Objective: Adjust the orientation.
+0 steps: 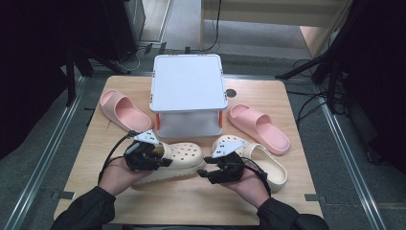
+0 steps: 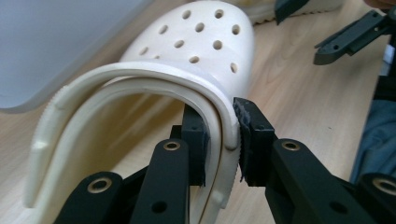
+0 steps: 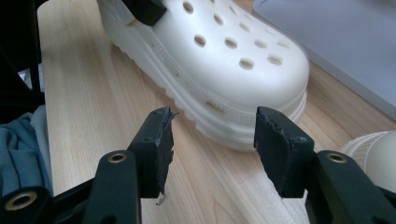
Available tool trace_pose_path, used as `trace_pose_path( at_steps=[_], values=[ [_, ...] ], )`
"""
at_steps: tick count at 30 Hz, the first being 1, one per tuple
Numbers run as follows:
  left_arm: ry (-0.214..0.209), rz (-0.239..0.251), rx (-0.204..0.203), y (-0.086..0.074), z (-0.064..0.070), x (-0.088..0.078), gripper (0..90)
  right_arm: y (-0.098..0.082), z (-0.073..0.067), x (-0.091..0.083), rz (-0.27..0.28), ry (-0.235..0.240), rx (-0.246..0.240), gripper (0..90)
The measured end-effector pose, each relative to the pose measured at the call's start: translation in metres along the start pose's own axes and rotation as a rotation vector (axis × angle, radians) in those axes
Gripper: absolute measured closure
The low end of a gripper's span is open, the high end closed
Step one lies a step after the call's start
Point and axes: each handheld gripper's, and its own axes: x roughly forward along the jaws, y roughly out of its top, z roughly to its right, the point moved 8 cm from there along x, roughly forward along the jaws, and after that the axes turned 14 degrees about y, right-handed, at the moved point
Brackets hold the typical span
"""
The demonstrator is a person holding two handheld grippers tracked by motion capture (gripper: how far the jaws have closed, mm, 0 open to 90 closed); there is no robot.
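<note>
Cream clog [image 1: 178,163] near table's [image 1: 95,191] 6 o'clock edge, long axis 9-to-3, toe toward 3. Left gripper [image 2: 223,140] clamped on its heel rim and strap. Right gripper [image 3: 212,140] half open, empty, just off the toe.

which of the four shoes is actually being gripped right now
The cream clog with the holed toe, in front of the white box: the left gripper pinches its heel rim. The other three lie free.

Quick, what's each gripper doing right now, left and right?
Left gripper: closed on the heel rim and strap of the cream clog.
Right gripper: open, holding nothing, its jaws just short of the clog's toe.
</note>
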Motion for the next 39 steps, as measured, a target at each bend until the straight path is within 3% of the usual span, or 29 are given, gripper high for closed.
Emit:
trace_pose_path(
  at_steps=[4,6,9,13,17,19,20,21,24,26,27,28,30,32,34,39],
  values=[
    [-0.015,-0.006,0.008,-0.001,0.001,0.002,73.7,-0.001,0.0,0.003,-0.001,-0.005,0.006,48.4],
    [-0.039,0.002,0.013,-0.001,0.004,0.001,70.5,-0.001,0.0,0.004,0.0,-0.003,0.007,48.9],
    [-0.041,-0.006,0.033,-0.003,0.006,-0.002,63.3,0.0,0.0,0.006,0.0,-0.005,0.012,49.4],
    [-0.041,-0.005,0.023,-0.003,0.004,-0.01,56.5,0.0,0.0,0.008,0.002,-0.006,0.014,50.2],
    [-0.036,0.039,-0.004,0.0,-0.005,-0.026,55.6,0.0,0.0,0.009,0.005,-0.007,0.016,50.8],
    [-0.029,0.045,-0.016,0.0,-0.01,-0.032,65.2,0.001,0.001,0.009,0.009,-0.007,0.023,53.0],
    [-0.032,0.04,-0.023,-0.001,-0.013,-0.033,65.2,0.001,0.001,0.009,0.009,-0.007,0.023,53.0],
    [-0.03,0.034,-0.031,-0.001,-0.017,-0.034,72.5,0.001,0.001,0.01,0.013,-0.002,0.025,54.0],
    [-0.01,0.026,-0.035,-0.003,-0.03,-0.034,77.7,0.001,0.0,0.012,0.008,0.005,0.037,56.6],
    [0.008,0.027,-0.038,-0.005,-0.041,-0.032,84.4,0.001,-0.001,0.015,0.009,0.005,0.048,64.6],
    [0.014,0.024,-0.044,-0.005,-0.046,-0.031,84.4,0.001,-0.001,0.015,0.009,0.005,0.048,64.6],
    [0.026,0.018,-0.057,-0.007,-0.054,-0.029,86.9,0.002,0.0,0.017,0.019,0.002,0.047,71.2],
    [0.047,0.009,-0.079,-0.01,-0.067,-0.023,87.4,0.003,0.0,0.019,0.023,-0.001,0.051,74.1],
    [0.065,0.003,-0.102,-0.014,-0.078,-0.015,87.4,0.002,0.001,0.026,0.008,0.011,0.059,83.4],
    [0.065,-0.019,-0.11,-0.017,-0.082,-0.008,88.4,0.001,0.003,0.031,-0.01,0.006,0.064,85.6],
    [0.048,-0.056,-0.079,-0.02,-0.08,0.006,88.8,0.0,0.01,0.038,-0.014,0.004,0.09,88.4]
  ],
)
